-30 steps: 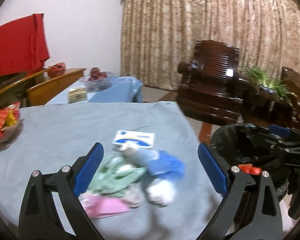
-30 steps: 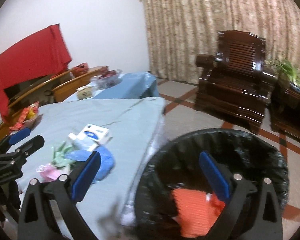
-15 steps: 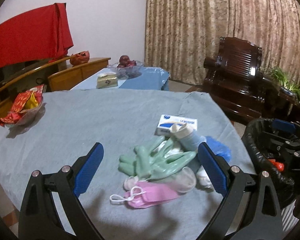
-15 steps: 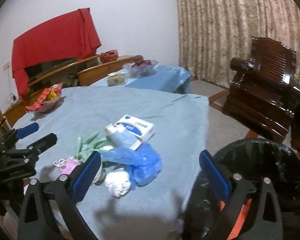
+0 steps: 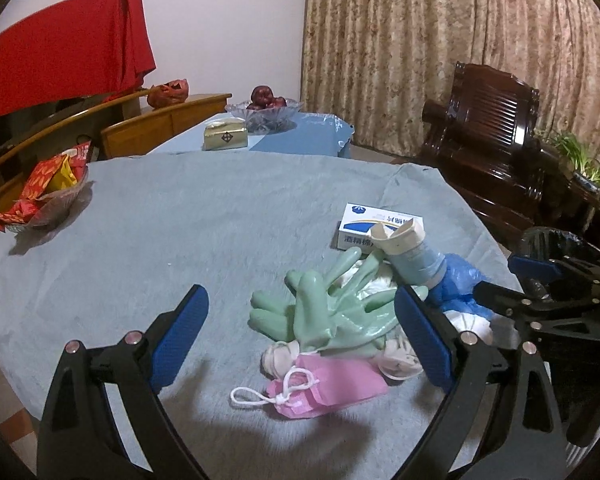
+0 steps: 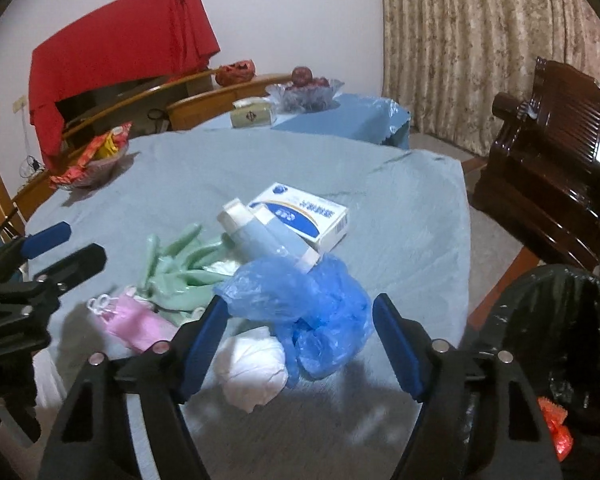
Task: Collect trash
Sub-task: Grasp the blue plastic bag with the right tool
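Note:
A trash pile lies on the grey-blue tablecloth (image 5: 180, 232): green rubber gloves (image 5: 324, 312), a pink mask (image 5: 324, 390), a blue-and-white box (image 5: 376, 228), a crushed paper cup (image 5: 410, 258), a blue plastic bag (image 6: 304, 304) and a white wad (image 6: 252, 368). My left gripper (image 5: 300, 344) is open and empty, just short of the gloves and mask. My right gripper (image 6: 296, 348) is open and empty, its jaws on either side of the blue bag and white wad. A black-lined trash bin (image 6: 560, 320) stands off the table's right edge.
A bowl of red snack packets (image 5: 44, 196) sits at the table's far left. Behind is a second table with a fruit bowl (image 5: 264, 110) and a tissue box (image 5: 225, 136). A dark wooden armchair (image 5: 492, 140) stands to the right. Orange trash (image 6: 556, 432) lies in the bin.
Both grippers have swung left from the bin toward the pile. The right gripper came from above the bin to the blue bag. Both stay open.

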Available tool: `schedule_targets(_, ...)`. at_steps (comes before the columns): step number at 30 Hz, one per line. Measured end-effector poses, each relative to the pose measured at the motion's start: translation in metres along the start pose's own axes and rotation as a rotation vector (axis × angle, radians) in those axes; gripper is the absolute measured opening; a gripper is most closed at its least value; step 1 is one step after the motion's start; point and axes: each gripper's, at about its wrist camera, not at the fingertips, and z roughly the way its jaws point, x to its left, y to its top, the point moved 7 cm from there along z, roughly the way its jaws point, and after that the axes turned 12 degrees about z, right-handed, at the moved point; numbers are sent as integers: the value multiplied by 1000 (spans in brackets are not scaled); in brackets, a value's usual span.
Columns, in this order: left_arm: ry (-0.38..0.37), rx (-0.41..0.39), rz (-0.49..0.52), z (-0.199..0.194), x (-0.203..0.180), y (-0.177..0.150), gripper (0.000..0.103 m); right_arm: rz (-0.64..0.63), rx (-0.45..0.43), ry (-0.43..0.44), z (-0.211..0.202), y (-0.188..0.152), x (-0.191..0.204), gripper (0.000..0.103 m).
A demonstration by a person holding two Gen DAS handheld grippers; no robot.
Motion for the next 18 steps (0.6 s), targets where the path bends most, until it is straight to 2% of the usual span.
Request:
schedule_targets(5, -14, 21, -6, 12, -1, -4, 86, 15, 40, -15, 15, -3, -8, 72)
schedule_targets(7, -18, 23, -7, 15, -1, -3, 86, 19, 62, -3, 20, -5, -9, 56)
schedule_targets(8, -20, 26, -6, 16, -3, -4, 86, 23, 73, 6, 21, -5, -9, 53)
schedule_targets(9, -23, 28, -5, 17, -4, -4, 86, 23, 77, 15, 20, -6, -10, 45)
schedule_targets(10, -26, 30, -3, 18, -6, -4, 86, 19, 79, 26, 19, -6, -10, 34)
schedule_targets(13, -29, 32, 1, 18, -9, -4, 86, 7, 79, 47, 12, -7, -10, 14)
schedule_targets(18, -40, 30, 4, 14, -15, -4, 86, 16, 39, 70, -5, 1, -7, 10)
